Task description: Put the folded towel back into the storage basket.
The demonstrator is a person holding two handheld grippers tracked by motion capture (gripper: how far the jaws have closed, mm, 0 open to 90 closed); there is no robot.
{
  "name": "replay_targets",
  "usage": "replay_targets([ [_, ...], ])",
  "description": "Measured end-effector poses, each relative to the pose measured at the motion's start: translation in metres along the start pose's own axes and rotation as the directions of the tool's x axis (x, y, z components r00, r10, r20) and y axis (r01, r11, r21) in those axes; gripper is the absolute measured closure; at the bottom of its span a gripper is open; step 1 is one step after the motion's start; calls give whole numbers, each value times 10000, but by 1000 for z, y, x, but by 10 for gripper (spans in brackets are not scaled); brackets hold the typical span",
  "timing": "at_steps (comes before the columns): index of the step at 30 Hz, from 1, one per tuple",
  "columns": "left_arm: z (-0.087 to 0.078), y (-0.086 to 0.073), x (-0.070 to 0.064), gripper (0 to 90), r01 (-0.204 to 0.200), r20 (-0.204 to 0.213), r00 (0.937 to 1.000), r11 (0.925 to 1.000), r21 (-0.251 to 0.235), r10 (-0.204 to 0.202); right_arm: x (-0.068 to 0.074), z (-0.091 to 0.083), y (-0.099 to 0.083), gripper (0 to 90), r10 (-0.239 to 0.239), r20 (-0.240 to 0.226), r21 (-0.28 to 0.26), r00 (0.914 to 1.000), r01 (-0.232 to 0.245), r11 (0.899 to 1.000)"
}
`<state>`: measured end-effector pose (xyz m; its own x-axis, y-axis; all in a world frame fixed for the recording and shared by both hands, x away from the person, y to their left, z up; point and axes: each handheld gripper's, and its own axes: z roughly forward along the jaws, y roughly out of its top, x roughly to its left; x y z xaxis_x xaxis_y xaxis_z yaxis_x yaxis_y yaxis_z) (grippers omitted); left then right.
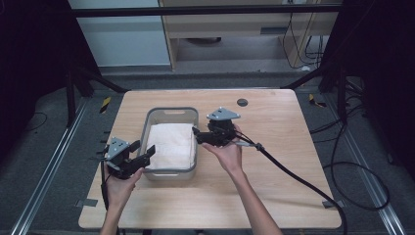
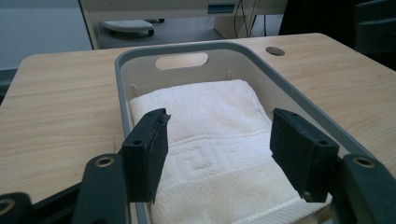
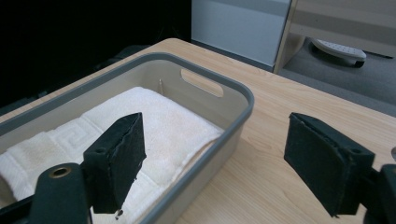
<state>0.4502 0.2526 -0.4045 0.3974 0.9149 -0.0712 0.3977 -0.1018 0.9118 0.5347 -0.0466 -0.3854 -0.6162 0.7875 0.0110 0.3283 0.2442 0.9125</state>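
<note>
The left gripper [image 2: 217, 158], matte black jaws spread and holding nothing, hovers over a folded white terry towel [image 2: 210, 135] lying inside a rounded grey plastic basket [image 1: 166, 113]. The right gripper [image 3: 212, 161] gapes astride its rim, empty.

A light wooden desk [image 1: 274, 161] with a round cable hole [image 1: 242, 102] near its far edge carries a grey plastic basket [image 1: 172, 111] at its middle-left.
</note>
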Motion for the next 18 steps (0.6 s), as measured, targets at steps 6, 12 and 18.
replay_targets([
  [6, 3, -4, -5, 307, -527, 123, 9985, 9986, 35, 526, -21, -26, -14, 182, 167, 132, -228, 9998, -164, 9996],
  [12, 0, -10, -7, 288, -675, 85, 9977, 9977, 50, 675, -40, -53, -28, 169, 490, 53, -437, 9988, -488, 9979],
  [18, -4, -17, -4, 280, -460, 162, 9988, 9989, -22, 461, -61, -81, -50, 160, 711, 108, -593, 9974, -703, 9958],
])
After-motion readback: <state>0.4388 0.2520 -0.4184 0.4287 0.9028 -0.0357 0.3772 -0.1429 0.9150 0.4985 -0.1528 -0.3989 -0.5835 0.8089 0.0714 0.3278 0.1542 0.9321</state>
